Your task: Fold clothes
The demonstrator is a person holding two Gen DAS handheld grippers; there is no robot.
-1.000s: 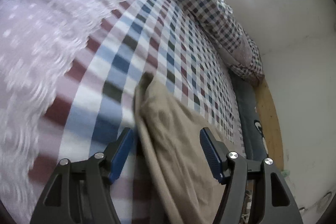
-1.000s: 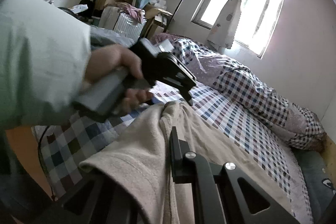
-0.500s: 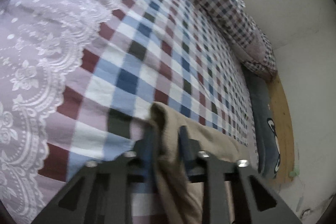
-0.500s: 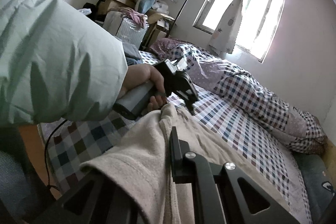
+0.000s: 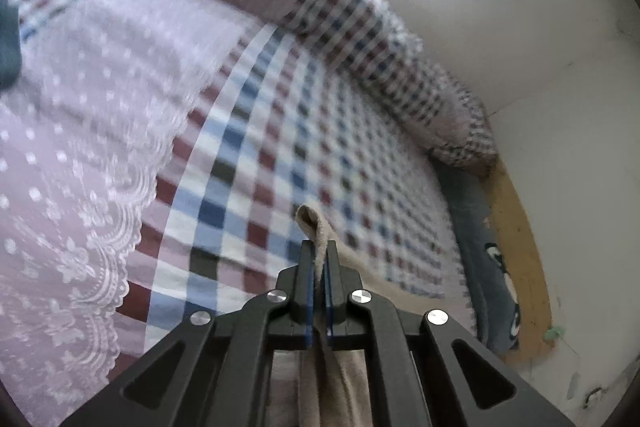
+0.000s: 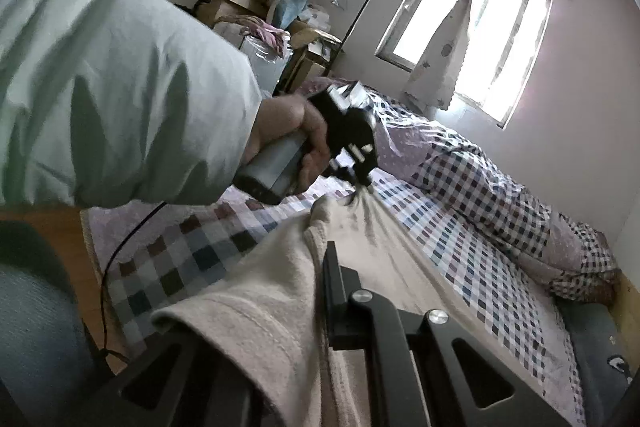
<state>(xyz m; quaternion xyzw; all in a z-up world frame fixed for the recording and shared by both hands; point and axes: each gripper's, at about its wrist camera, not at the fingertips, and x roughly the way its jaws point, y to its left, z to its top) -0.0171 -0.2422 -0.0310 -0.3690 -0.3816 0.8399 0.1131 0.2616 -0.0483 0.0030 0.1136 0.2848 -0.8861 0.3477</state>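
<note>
A beige garment [image 6: 384, 251] lies stretched along the checked bed sheet [image 6: 472, 259]. In the left wrist view my left gripper [image 5: 319, 255] is shut on a folded corner of the beige garment [image 5: 314, 227], which sticks up between the blue pads [image 5: 308, 291]. The right wrist view shows that left gripper [image 6: 356, 183] held by a hand, pinching the cloth above the bed. My right gripper [image 6: 316, 267] has the garment's hem draped over its left finger; only the right finger [image 6: 332, 283] shows, with cloth pressed against it.
A lilac lace-edged cover [image 5: 80, 147] lies left of the sheet. A rolled checked quilt [image 6: 500, 187] runs along the wall under the window [image 6: 476, 55]. Boxes and a clothes rack [image 6: 280, 11] stand behind. A pale sleeve [image 6: 120, 99] fills the left. A wooden bed edge [image 5: 516, 259] borders the right.
My left gripper closed from wide open onto the garment's corner and lifted it off the sheet. The right gripper kept its hold on the hem, nearly still.
</note>
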